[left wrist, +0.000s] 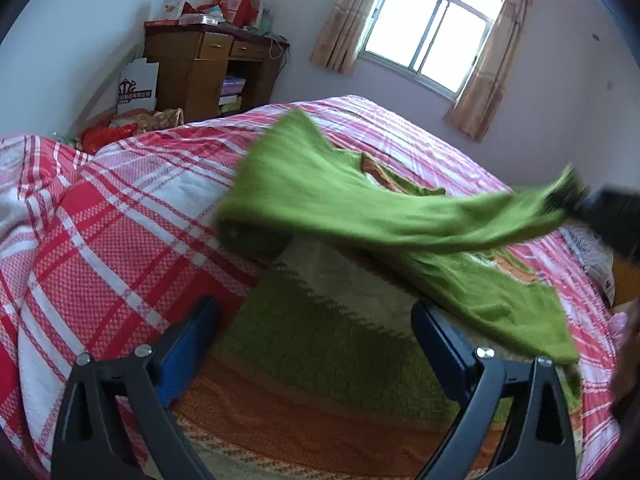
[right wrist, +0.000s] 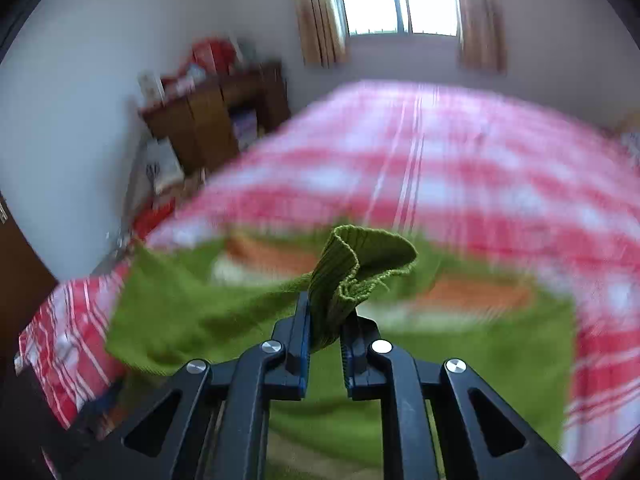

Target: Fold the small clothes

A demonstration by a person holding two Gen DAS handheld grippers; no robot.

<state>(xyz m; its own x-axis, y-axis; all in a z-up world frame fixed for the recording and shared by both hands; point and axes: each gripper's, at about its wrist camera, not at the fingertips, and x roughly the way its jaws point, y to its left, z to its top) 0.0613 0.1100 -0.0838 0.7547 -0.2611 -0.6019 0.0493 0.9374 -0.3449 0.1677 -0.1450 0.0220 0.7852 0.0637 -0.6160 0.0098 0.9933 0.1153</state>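
Carrying the green sweater's sleeve [right wrist: 352, 268] pinched in the right gripper [right wrist: 326, 320] across the sweater body [left wrist: 320, 344], lay it flat while the left gripper [left wrist: 316, 332], fingers wide, hovers above that body.

Pale walls [left wrist: 72, 40], bright daylit window [left wrist: 432, 36] with beige curtains [left wrist: 348, 20] drawn aside, brown wooden cabinet [left wrist: 200, 76] in the corner, red boxes [left wrist: 236, 4] piled on top, white bag [left wrist: 138, 86] beside it, bed [left wrist: 120, 208] under a red-and-white plaid cover
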